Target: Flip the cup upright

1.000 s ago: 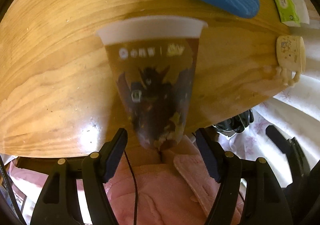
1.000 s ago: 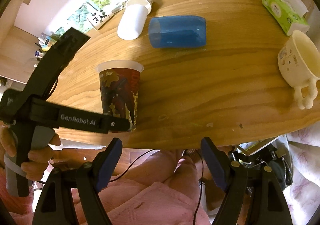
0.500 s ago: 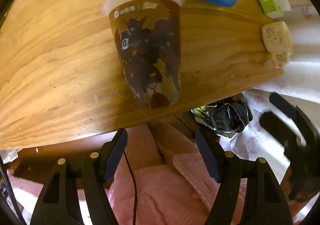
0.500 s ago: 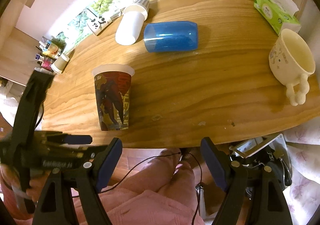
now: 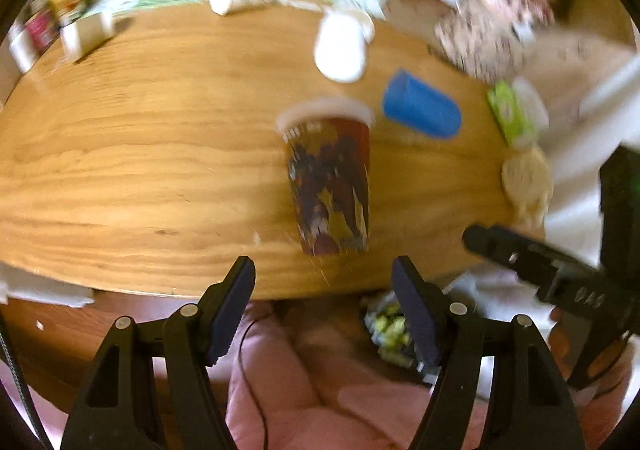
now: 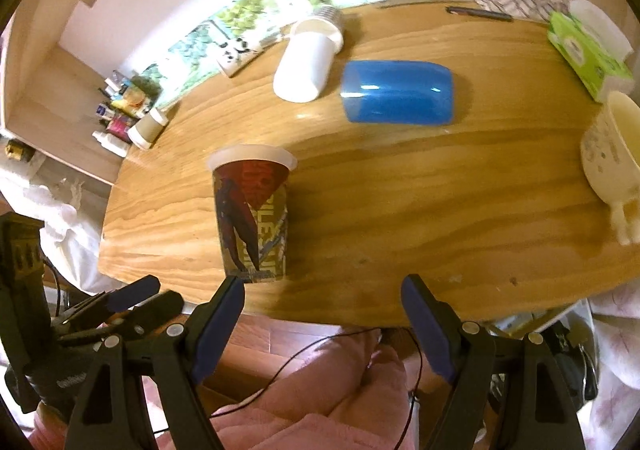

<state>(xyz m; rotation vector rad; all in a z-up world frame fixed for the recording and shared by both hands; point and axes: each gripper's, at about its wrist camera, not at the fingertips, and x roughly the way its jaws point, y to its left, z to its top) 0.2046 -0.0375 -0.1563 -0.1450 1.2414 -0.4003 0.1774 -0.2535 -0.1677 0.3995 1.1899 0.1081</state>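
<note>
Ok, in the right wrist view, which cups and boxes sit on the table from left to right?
Printed paper cup → white cup on its side → blue cup on its side → green tissue pack → cream mug.

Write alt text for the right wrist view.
A printed paper cup stands upright near the front edge of a wooden table, ahead of the open right hand-held gripper. Behind it, a blue cup and a white cup lie on their sides.

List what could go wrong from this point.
The printed cup stands upright close to the table's near edge; a stray bump from either open tool, left or right, could tip it off. The blue cup and white cup lie on their sides and may roll.
</note>
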